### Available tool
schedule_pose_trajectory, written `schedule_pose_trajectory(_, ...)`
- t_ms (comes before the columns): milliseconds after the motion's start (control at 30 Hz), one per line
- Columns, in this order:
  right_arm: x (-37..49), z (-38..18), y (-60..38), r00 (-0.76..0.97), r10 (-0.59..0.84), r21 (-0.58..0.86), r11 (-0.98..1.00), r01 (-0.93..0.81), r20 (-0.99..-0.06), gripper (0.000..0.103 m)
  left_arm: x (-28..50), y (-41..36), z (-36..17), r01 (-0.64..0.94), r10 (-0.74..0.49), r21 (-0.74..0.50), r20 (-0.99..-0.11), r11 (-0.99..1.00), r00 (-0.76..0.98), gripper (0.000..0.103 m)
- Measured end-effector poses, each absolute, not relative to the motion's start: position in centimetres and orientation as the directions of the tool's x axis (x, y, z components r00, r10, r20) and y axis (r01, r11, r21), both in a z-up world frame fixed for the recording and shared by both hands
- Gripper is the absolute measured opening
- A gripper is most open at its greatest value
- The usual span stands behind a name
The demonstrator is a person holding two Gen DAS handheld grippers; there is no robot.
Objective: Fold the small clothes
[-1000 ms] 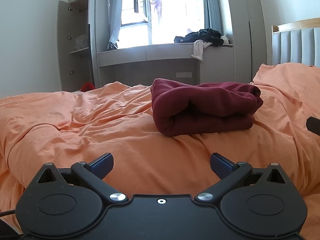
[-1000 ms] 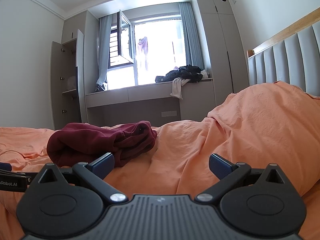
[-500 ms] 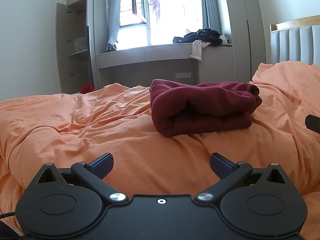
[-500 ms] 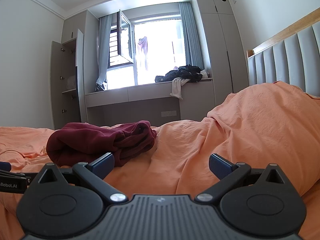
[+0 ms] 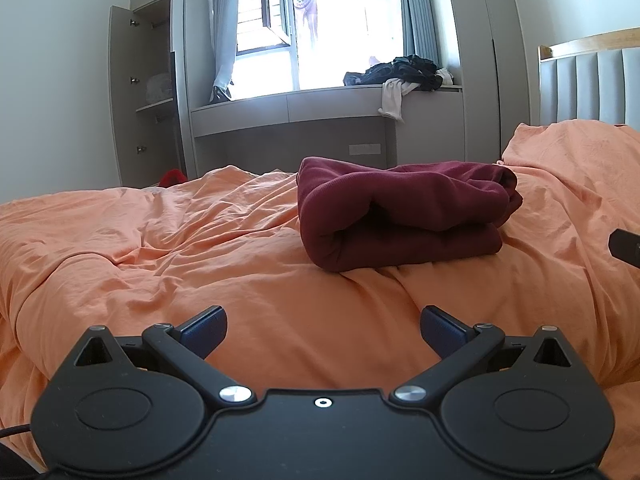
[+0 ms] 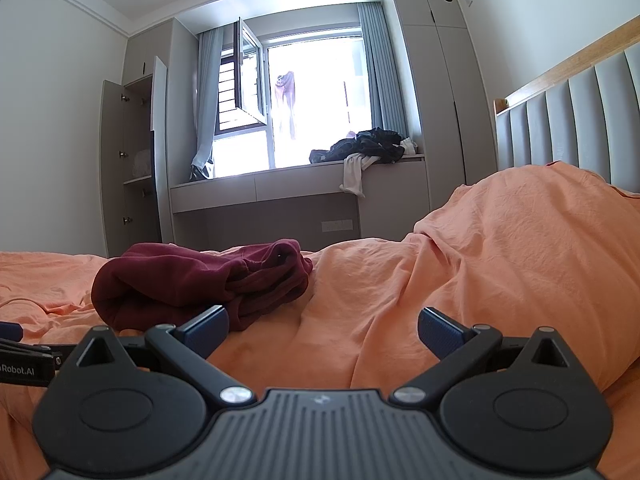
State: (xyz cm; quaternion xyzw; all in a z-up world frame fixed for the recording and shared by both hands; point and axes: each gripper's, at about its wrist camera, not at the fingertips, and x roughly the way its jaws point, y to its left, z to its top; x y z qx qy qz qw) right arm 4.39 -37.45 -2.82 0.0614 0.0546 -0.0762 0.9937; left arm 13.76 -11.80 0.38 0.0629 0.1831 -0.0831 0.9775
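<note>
A folded maroon garment [image 5: 404, 212] lies on the orange bedspread [image 5: 160, 248], ahead and slightly right of my left gripper [image 5: 322, 328]. That gripper is open and empty, held low over the bed, well short of the garment. In the right wrist view the same garment [image 6: 200, 284] lies ahead to the left. My right gripper [image 6: 322, 328] is open and empty, with its left fingertip [image 6: 208, 326] close to the garment's near edge. The left gripper's tip [image 6: 12, 330] shows at the left edge there, and the right gripper's edge [image 5: 626, 248] shows in the left wrist view.
The orange cover rises into a mound [image 6: 520, 240] at the right, before a grey padded headboard [image 6: 580, 120]. A window bench [image 5: 320, 108] with a pile of dark clothes [image 5: 400, 70] stands beyond the bed. An open cupboard [image 5: 148, 92] stands at the left.
The left wrist view has tilted up a little, so the garment sits slightly lower in it. The right gripper has barely moved. Both grippers stay open.
</note>
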Motion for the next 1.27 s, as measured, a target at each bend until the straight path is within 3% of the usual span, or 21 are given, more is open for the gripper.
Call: schedule_pose_trajectory(1267, 4.5, -3.09, -37.63, 0.982, -0.145, 0.108, 0.981, 0.159, -0.124, 0.103, 14.04, -11.74, 0.13, 0.185, -0.137, 0.094, -0.376, 0.978, 0.916, 0.103)
